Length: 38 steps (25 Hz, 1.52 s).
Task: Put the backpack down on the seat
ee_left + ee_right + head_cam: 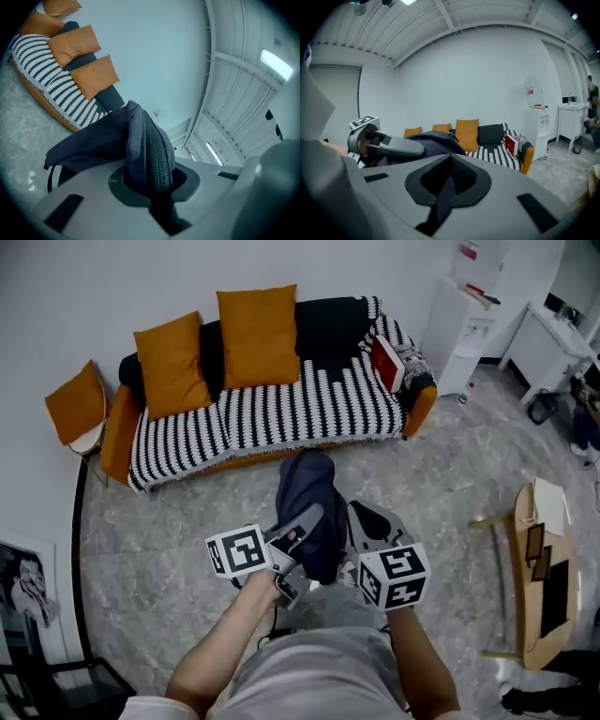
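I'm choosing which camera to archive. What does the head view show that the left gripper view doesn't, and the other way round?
Only the head view: the right gripper, the water dispenser and the wooden table. Only the left gripper view: the ceiling lights, and the left gripper seen close, its jaws shut on the backpack. Both: the backpack, the striped sofa and its orange cushions.

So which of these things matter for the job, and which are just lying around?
Job: backpack, left gripper and right gripper clamped on it, striped sofa seat.
Lying about: orange cushions, water dispenser, wooden table.
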{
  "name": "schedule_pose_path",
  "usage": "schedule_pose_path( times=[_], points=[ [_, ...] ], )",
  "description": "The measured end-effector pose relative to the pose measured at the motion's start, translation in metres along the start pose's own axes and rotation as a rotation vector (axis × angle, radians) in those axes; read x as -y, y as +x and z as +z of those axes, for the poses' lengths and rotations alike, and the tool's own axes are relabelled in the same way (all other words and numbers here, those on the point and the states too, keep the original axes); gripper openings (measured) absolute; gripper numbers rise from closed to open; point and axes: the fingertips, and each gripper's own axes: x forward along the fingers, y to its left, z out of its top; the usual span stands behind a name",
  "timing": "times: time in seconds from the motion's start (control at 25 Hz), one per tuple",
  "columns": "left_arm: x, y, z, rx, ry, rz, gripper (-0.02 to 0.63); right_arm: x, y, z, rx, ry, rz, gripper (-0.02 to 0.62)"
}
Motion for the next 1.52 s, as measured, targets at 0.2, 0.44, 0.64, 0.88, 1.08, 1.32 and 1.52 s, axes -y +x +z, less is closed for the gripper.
schedule_pose_path(
  times=[0.2, 0.44, 0.64, 0.88, 1.08, 1.32, 1.52],
  points=[
    [-0.006, 0.05, 0.019, 0.003, -0.002, 0.021, 0.044, 0.041, 0.026, 0.014, -0.009, 0.003, 0.03, 0.002],
    [-0.012, 0.099, 0.042, 0.01, -0.006, 0.045, 0.044, 0.092, 0.049, 0.03, -0.015, 0.027, 0.042, 0.002],
    [-0.014, 0.132, 0.052, 0.013, -0.004, 0.064, 0.043, 0.124, 0.06, 0.039, -0.017, 0.032, 0.055, 0.002],
    [-0.021, 0.154, 0.062, 0.011, -0.006, 0.079, 0.043, 0.148, 0.072, 0.044, -0.018, 0.044, 0.052, 0.002],
    [-0.026, 0.168, 0.072, 0.01, -0.009, 0.076, 0.043, 0.158, 0.081, 0.049, -0.021, 0.042, 0.051, 0.002],
    [-0.043, 0.183, 0.095, 0.015, -0.03, 0.074, 0.043, 0.174, 0.104, 0.054, -0.034, 0.039, 0.033, 0.002],
    [-0.062, 0.2, 0.125, 0.009, -0.046, 0.068, 0.043, 0.186, 0.139, 0.064, -0.047, 0.043, 0.016, 0.002]
  ],
)
